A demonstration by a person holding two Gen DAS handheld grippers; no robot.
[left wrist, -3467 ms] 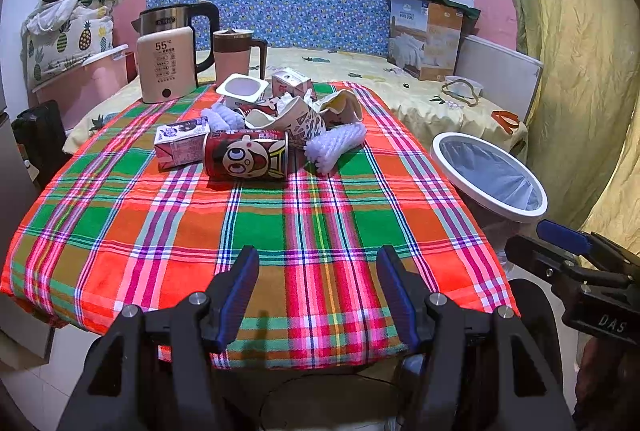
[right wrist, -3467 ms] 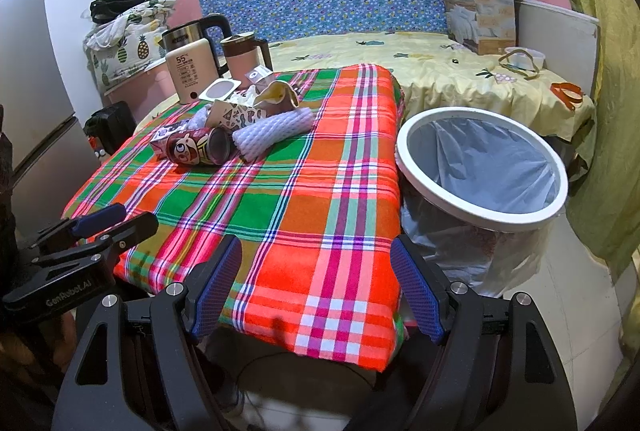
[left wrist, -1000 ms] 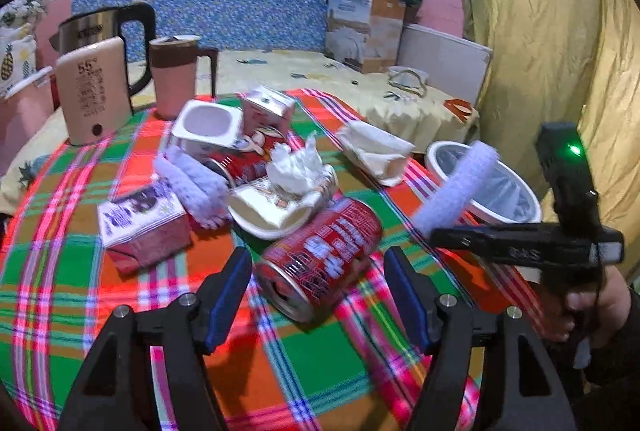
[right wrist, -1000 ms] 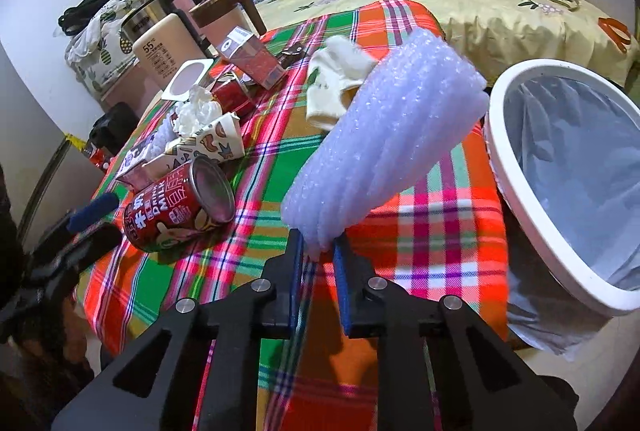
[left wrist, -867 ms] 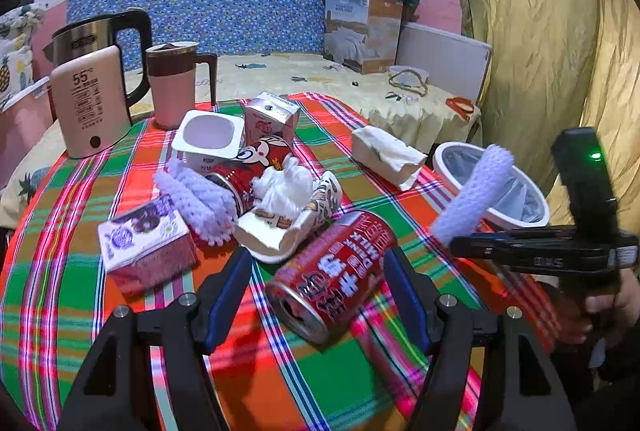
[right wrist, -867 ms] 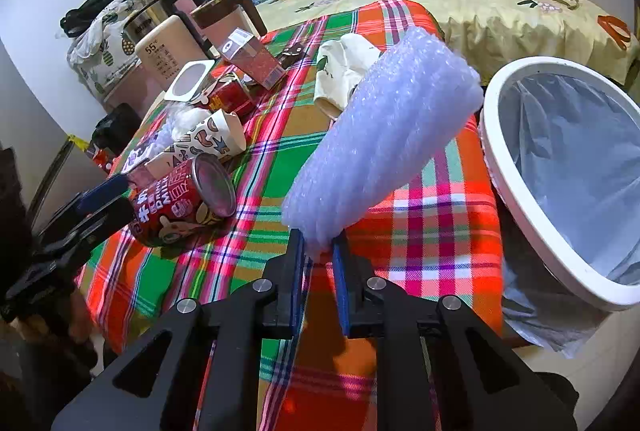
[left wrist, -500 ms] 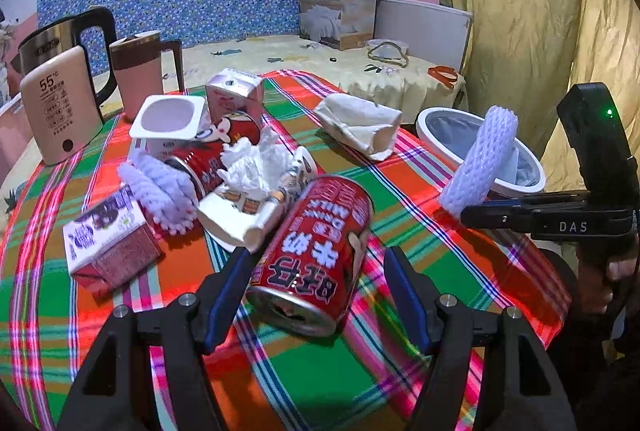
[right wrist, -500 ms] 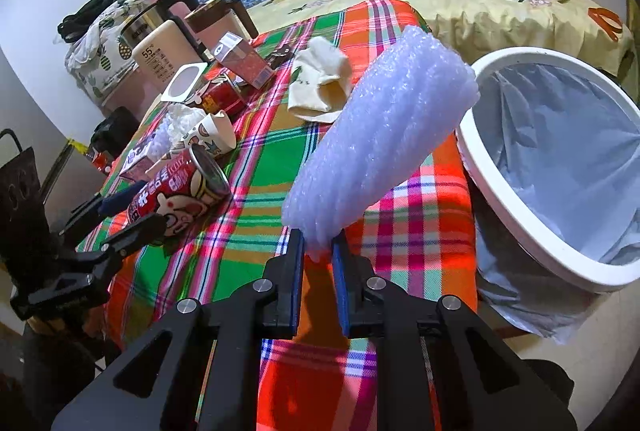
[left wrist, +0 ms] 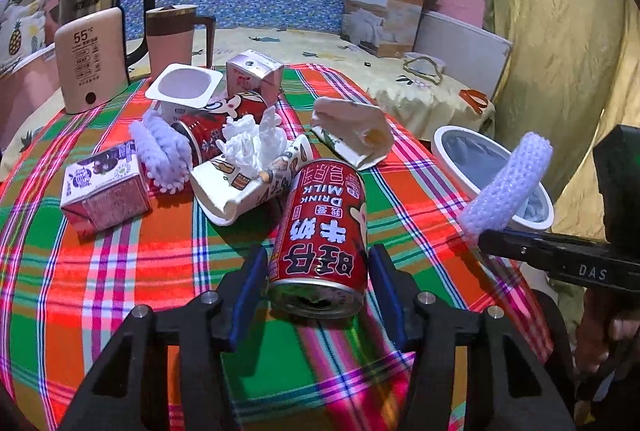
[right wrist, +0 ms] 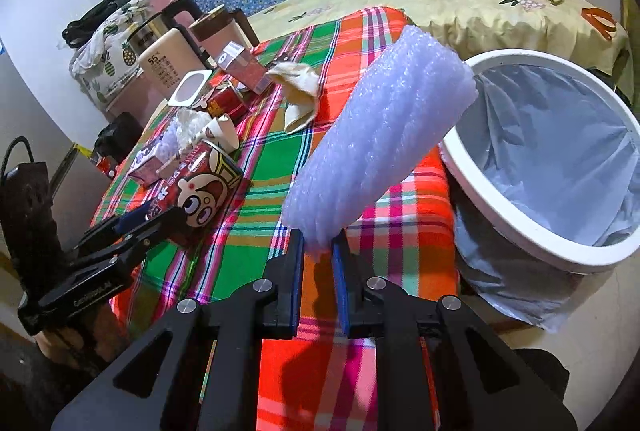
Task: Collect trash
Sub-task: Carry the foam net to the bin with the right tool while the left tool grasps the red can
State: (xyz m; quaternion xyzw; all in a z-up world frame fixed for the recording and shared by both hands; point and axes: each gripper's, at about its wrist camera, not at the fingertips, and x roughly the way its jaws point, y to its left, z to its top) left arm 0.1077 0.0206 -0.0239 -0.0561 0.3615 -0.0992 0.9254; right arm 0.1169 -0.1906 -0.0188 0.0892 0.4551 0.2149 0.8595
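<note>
A red milk-drink can (left wrist: 320,231) lies on the plaid tablecloth (left wrist: 120,271) between the open jaws of my left gripper (left wrist: 318,271), which stand on either side of it with small gaps. The can also shows in the right wrist view (right wrist: 200,191). My right gripper (right wrist: 318,255) is shut on a white foam net sleeve (right wrist: 380,151), held up near the rim of the white lined trash bin (right wrist: 500,191). The sleeve (left wrist: 504,187) and bin (left wrist: 452,159) also show in the left wrist view.
More trash lies behind the can: a crushed paper cup with tissue (left wrist: 248,167), a milk carton (left wrist: 104,187), another foam sleeve (left wrist: 160,151), a yogurt tub (left wrist: 184,87), a second can (left wrist: 212,135), a crumpled wrapper (left wrist: 352,135). A kettle (left wrist: 92,51) and a mug (left wrist: 172,35) stand behind.
My left gripper has moved forward so the can now lies between its jaws, which have narrowed. My right gripper has carried the foam sleeve closer to the bin.
</note>
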